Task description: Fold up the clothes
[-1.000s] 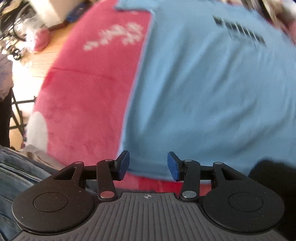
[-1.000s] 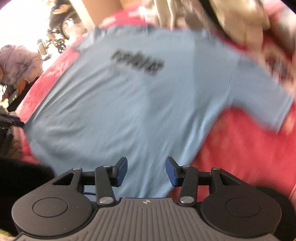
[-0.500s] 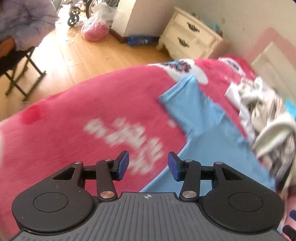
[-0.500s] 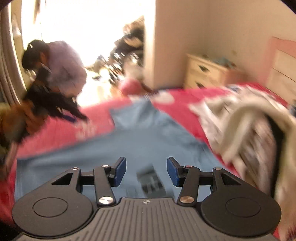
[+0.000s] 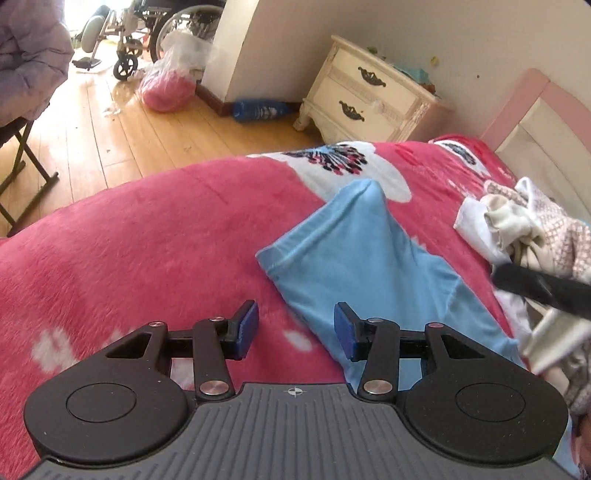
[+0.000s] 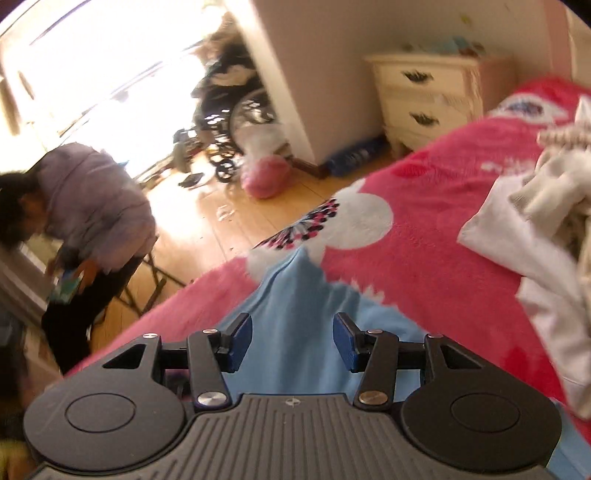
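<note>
bare red blanket [image 5: 147, 251] left, clothes heap [image 5: 524, 225] crowding right

**A lived-in home bedroom**

We see a bed with a pink headboard [image 5: 532, 99] and a red fleece blanket [image 5: 147, 236], a cream two-drawer nightstand [image 5: 369, 92] against the wall, and a wooden plank floor [image 5: 96, 125]. A wheelchair [image 5: 147, 33] and a bagged bundle [image 5: 168, 92] stand near the doorway; unfolded laundry [image 5: 524, 221] lies heaped on the bed.
</note>
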Available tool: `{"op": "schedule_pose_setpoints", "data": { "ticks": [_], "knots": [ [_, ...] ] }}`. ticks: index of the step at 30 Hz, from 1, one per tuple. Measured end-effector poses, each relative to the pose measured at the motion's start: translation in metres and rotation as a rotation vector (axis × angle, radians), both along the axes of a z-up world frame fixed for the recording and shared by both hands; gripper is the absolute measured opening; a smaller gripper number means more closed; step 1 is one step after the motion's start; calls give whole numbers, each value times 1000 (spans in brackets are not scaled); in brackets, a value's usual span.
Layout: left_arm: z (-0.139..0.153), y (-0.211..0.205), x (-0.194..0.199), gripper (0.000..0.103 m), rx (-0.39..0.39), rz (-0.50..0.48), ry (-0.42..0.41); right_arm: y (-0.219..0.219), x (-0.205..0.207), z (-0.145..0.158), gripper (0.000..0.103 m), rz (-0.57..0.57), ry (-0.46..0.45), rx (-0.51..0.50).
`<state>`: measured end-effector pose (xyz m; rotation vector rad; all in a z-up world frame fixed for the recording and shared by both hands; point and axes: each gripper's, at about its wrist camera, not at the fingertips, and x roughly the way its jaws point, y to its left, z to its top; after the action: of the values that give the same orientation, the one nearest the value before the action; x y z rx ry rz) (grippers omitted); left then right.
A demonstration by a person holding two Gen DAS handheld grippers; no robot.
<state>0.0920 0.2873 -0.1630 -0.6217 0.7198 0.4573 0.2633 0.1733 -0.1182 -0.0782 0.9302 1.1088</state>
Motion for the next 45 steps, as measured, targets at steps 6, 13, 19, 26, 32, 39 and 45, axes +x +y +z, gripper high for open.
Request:
{"op": "schedule_pose_setpoints", "data": {
  "ticks": [6, 13, 19, 26, 32, 39, 45],
  "knots": [
    [-4, 9, 6, 36, 1, 30, -20, 59, 40, -16, 52, -72, 169, -15],
    [-5, 9, 8, 28, 30, 37, -19, 113, 59, -39, 52, -84, 176, -138],
    [-3, 7, 5, 9, 61, 59, -23, 115, 52, -42, 4, -65, 80, -153],
    [16, -15, 3, 3, 187, 32, -39, 84, 58, -19, 3, -73, 85, -16],
    [47, -46, -7, 3, 352, -46, -129, 24, 60, 13, 3, -85, 105, 165],
    [68, -96, -15, 3, 498, -189, -218, -60, 38, 40, 3, -91, -2, 272],
    [58, -142, -26, 5, 569, -341, -231, -123, 13, 18, 7, -109, -95, 245]
  ]
}}
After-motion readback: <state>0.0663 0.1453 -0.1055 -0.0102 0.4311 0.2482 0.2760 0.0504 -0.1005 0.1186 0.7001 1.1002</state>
